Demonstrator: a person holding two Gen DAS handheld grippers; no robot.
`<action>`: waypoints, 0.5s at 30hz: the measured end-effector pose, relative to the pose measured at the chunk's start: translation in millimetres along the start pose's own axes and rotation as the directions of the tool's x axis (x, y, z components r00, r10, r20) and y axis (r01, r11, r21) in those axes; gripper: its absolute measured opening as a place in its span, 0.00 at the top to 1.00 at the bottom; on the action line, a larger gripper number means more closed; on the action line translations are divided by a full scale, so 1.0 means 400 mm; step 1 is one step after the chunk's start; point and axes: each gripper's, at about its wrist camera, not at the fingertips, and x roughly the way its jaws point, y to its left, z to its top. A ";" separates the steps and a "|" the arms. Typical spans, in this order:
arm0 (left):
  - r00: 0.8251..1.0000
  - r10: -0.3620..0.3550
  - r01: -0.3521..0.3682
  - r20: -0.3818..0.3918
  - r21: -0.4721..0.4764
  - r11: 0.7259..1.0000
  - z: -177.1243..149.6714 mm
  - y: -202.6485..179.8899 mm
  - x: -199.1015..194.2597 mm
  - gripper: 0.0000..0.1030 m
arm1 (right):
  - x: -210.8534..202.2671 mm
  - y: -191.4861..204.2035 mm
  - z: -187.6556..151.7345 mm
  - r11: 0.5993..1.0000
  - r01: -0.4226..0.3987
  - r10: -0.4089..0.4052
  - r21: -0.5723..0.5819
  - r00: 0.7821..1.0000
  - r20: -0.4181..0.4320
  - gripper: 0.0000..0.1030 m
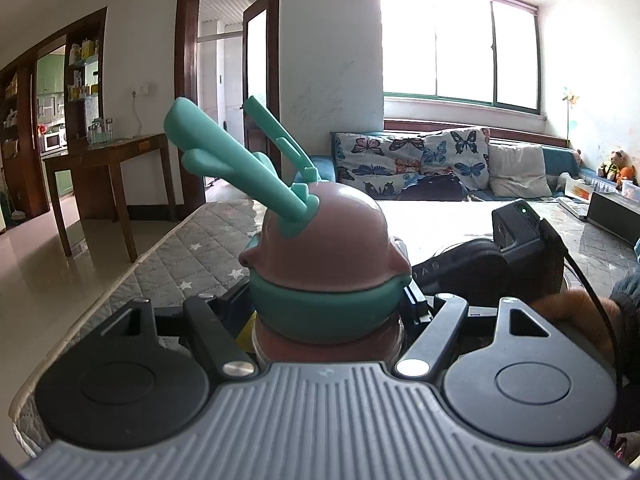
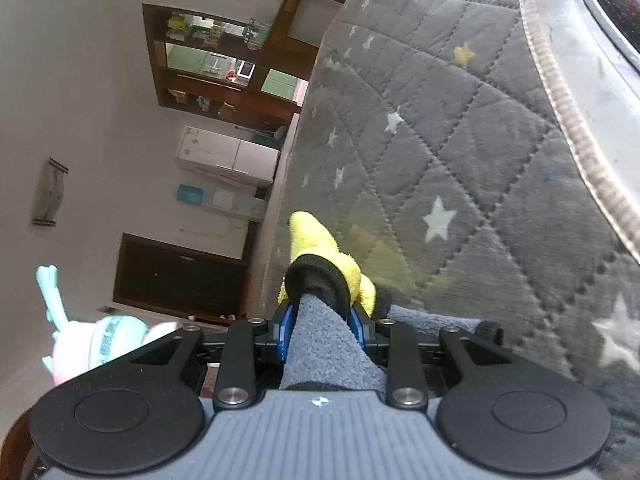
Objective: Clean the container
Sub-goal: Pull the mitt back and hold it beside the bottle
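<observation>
My left gripper (image 1: 326, 320) is shut on a child's bottle (image 1: 326, 252) with a pink domed lid, a teal collar and teal antler handles, held upright above the table edge. The bottle also shows blurred at the left edge of the right wrist view (image 2: 100, 344). My right gripper (image 2: 323, 332) is shut on a cloth (image 2: 328, 344) that is grey on one side and yellow on the other with a black hem. The cloth's yellow tip (image 2: 310, 236) points at the quilted cover. The right gripper's back shows to the right of the bottle in the left wrist view (image 1: 516, 240).
A grey quilted cover with stars (image 2: 460, 152) lies over the table (image 1: 180, 256). A dark wooden side table (image 1: 108, 160) stands at the left. A sofa with butterfly cushions (image 1: 412, 160) is beyond the table. A dark round rim (image 2: 608, 8) shows at the upper right.
</observation>
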 end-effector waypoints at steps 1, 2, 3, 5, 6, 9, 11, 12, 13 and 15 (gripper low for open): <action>1.000 0.001 -0.001 -0.002 -0.002 1.000 0.001 0.001 -0.001 0.29 | -0.002 0.001 -0.003 1.000 0.004 -0.004 -0.005 1.000 0.000 0.74; 1.000 0.002 -0.002 -0.005 -0.004 1.000 0.002 0.002 -0.002 0.29 | -0.004 0.004 -0.005 1.000 0.009 -0.009 -0.012 1.000 -0.001 0.74; 1.000 0.000 0.000 -0.006 -0.004 1.000 0.003 0.002 -0.003 0.29 | -0.006 0.008 -0.008 1.000 0.017 -0.017 -0.025 1.000 -0.003 0.74; 1.000 -0.007 0.007 -0.007 0.004 1.000 0.004 0.005 -0.003 0.29 | -0.011 0.017 -0.017 0.998 0.034 -0.035 -0.056 0.999 -0.008 0.74; 1.000 -0.011 0.011 -0.007 0.006 1.000 0.004 0.009 -0.002 0.29 | -0.014 0.021 -0.024 0.997 0.042 -0.042 -0.070 0.999 -0.008 0.74; 1.000 -0.021 0.021 -0.009 0.008 1.000 0.005 0.023 0.003 0.29 | -0.026 0.027 -0.039 0.995 0.052 -0.053 -0.084 0.999 -0.007 0.74; 1.000 -0.027 0.027 -0.008 0.007 1.000 0.003 0.028 0.003 0.29 | -0.035 0.031 -0.047 0.994 0.060 -0.060 -0.094 0.998 -0.006 0.74; 1.000 -0.028 0.028 -0.005 0.007 1.000 0.002 0.030 0.002 0.29 | -0.041 0.034 -0.051 0.993 0.065 -0.066 -0.101 0.998 -0.005 0.74; 1.000 -0.029 0.029 -0.003 0.007 1.000 -0.001 0.031 0.000 0.29 | -0.048 0.036 -0.056 0.992 0.071 -0.072 -0.108 0.997 -0.004 0.74; 1.000 -0.028 0.028 0.000 0.006 1.000 -0.009 0.018 -0.012 0.29 | -0.063 0.041 -0.068 0.989 0.079 -0.080 -0.122 0.997 -0.002 0.74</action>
